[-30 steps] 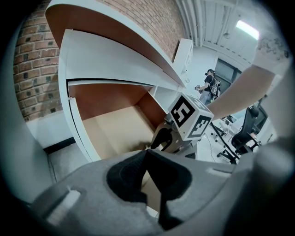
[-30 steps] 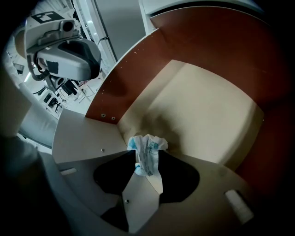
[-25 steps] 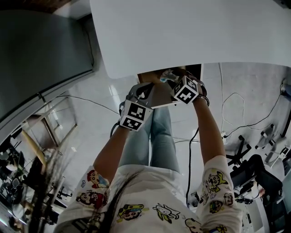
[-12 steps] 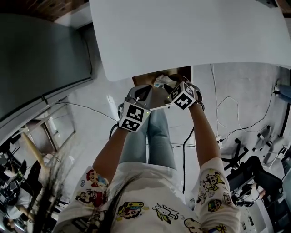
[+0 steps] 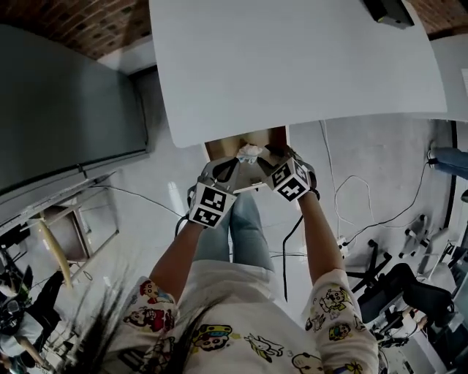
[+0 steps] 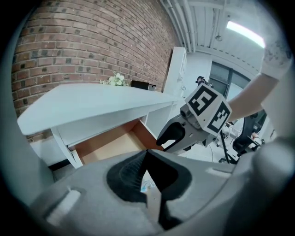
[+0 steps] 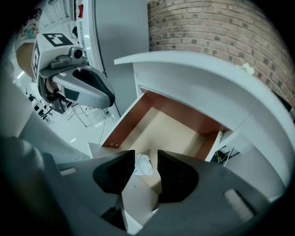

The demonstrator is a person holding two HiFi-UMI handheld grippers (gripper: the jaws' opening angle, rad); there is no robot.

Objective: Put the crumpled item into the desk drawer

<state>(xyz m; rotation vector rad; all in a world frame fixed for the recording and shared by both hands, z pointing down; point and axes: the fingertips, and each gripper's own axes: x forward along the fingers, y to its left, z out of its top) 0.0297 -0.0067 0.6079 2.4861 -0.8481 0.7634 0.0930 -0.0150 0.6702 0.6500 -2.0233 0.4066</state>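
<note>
The desk drawer (image 5: pixel 225 147) stands pulled out under the white desk (image 5: pixel 292 58); its wooden inside shows in the right gripper view (image 7: pixel 170 124) and the left gripper view (image 6: pixel 110 145). The crumpled item (image 7: pixel 143 164), a small white wad, lies on the drawer floor just behind the front panel, and shows in the head view (image 5: pixel 248 152). My right gripper (image 7: pixel 146 167) hangs over it, open, with the wad in the gap below the fingers. My left gripper (image 6: pixel 147 154) is shut on the top edge of the drawer's front panel (image 6: pixel 152 203). Both grippers sit side by side at the drawer front: left gripper (image 5: pixel 231 168), right gripper (image 5: pixel 266 158).
A tall grey cabinet (image 5: pixel 66 95) stands left of the desk. A dark object (image 5: pixel 391 11) sits at the desk's far end by the brick wall (image 6: pixel 92 41). Cables (image 5: pixel 351 197) and an office chair (image 5: pixel 409 285) are on the floor to the right.
Both grippers have shifted left and closer to the drawer. The crumpled item moved with the right gripper from above the drawer front down into the drawer.
</note>
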